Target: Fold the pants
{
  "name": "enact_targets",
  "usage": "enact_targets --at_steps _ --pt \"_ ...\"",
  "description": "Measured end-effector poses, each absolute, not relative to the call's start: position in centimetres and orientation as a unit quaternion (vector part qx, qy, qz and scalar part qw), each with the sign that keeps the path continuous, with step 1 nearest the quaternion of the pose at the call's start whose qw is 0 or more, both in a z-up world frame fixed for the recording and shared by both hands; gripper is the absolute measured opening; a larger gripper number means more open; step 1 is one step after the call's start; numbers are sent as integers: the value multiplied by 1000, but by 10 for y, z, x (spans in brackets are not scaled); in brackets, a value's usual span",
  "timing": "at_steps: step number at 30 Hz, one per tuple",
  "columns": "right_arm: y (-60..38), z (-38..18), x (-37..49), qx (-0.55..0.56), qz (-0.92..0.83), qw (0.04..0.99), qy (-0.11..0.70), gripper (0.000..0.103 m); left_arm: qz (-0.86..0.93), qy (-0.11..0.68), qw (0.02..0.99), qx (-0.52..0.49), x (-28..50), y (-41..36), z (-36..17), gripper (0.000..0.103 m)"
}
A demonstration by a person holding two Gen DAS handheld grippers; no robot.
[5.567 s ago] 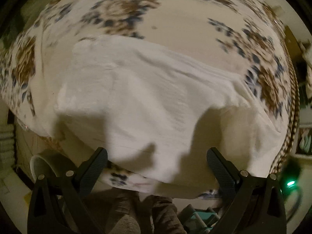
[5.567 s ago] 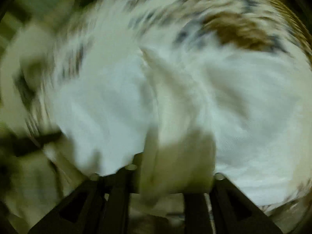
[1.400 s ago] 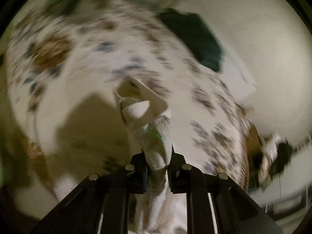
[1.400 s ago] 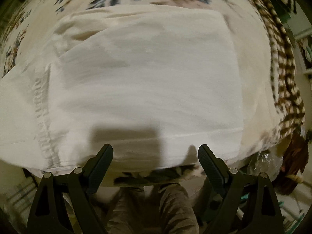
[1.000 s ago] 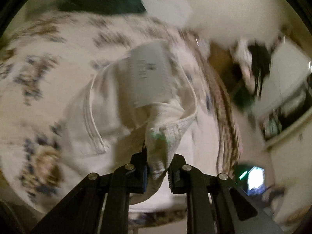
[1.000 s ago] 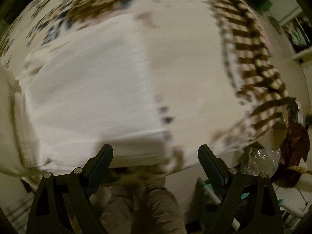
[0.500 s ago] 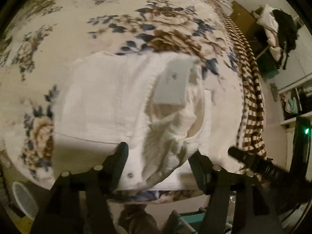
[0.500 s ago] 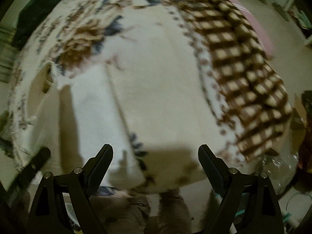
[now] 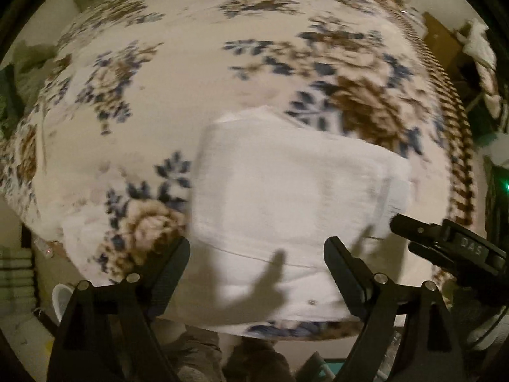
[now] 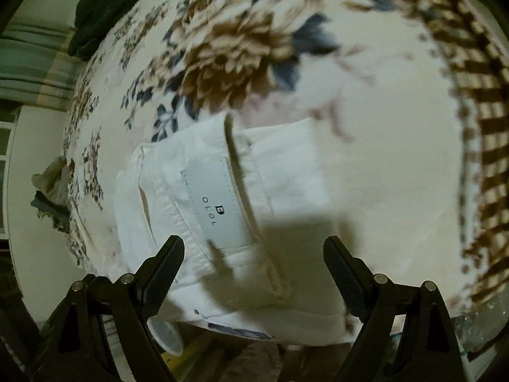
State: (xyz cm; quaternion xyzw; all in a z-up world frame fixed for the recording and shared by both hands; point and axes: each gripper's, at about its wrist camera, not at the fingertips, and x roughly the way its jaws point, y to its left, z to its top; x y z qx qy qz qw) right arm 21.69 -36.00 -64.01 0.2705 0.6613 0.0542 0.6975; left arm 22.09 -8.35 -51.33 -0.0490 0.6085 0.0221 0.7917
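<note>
The white pants (image 9: 286, 197) lie folded in a compact rectangle near the front edge of the floral bedspread (image 9: 159, 63). In the right wrist view the pants (image 10: 222, 197) show their waistband with a white brand label (image 10: 216, 203) facing up. My left gripper (image 9: 257, 267) is open and empty, just above the near edge of the folded pants. My right gripper (image 10: 254, 265) is open and empty over the waistband end of the pants. The right gripper's black finger also shows at the right of the left wrist view (image 9: 445, 242).
A brown checked blanket border (image 10: 483, 121) runs along the bed's right side. A dark green cloth (image 10: 105, 3) lies at the bed's far end. A white bucket (image 9: 62, 299) stands on the floor below the bed edge. The person's legs (image 9: 203, 356) are below.
My left gripper let go of the pants' waistband, which now lies flat on the fold, and it opened wide. My right gripper stayed open and swung back over the pants.
</note>
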Motion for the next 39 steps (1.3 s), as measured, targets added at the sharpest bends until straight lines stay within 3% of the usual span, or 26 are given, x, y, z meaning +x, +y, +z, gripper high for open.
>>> enact_targets --at_steps 10,11,12,13,15,18,25,29,32,34,35,36,39 --pt "-332 -699 231 313 43 676 666 89 85 620 778 -57 227 -33 -539 86" --pt "-331 -701 230 315 44 677 663 79 87 618 779 -58 228 -31 -539 86" --pt "-329 -701 229 314 44 678 663 52 88 617 780 -60 228 -29 -538 86" --pt "-328 -697 227 312 43 683 659 47 87 617 780 -61 229 -28 -537 86" --pt "-327 -679 220 300 45 707 639 22 81 616 781 -64 230 -26 -533 86" --pt "-324 -629 204 252 32 762 595 12 67 608 789 -61 234 -27 -524 86" --pt "-400 -587 161 259 -82 777 568 12 39 610 788 -77 246 -41 -529 86" --pt "-458 -614 139 292 -135 747 582 12 23 616 782 -98 252 -60 -545 86" --pt "-455 -640 148 241 -130 747 605 12 10 621 777 -101 259 -76 -560 86" --pt "-454 -663 157 233 -120 722 641 21 -1 630 770 -99 265 -87 -572 86" --pt "-459 -671 159 239 -123 710 651 40 -5 631 769 -101 266 -89 -574 86" --pt "-466 -675 158 251 -129 703 653 52 -11 631 768 -106 268 -91 -576 86" --pt "-486 -670 147 316 -142 696 629 65 -29 633 765 -114 274 -96 -580 86"
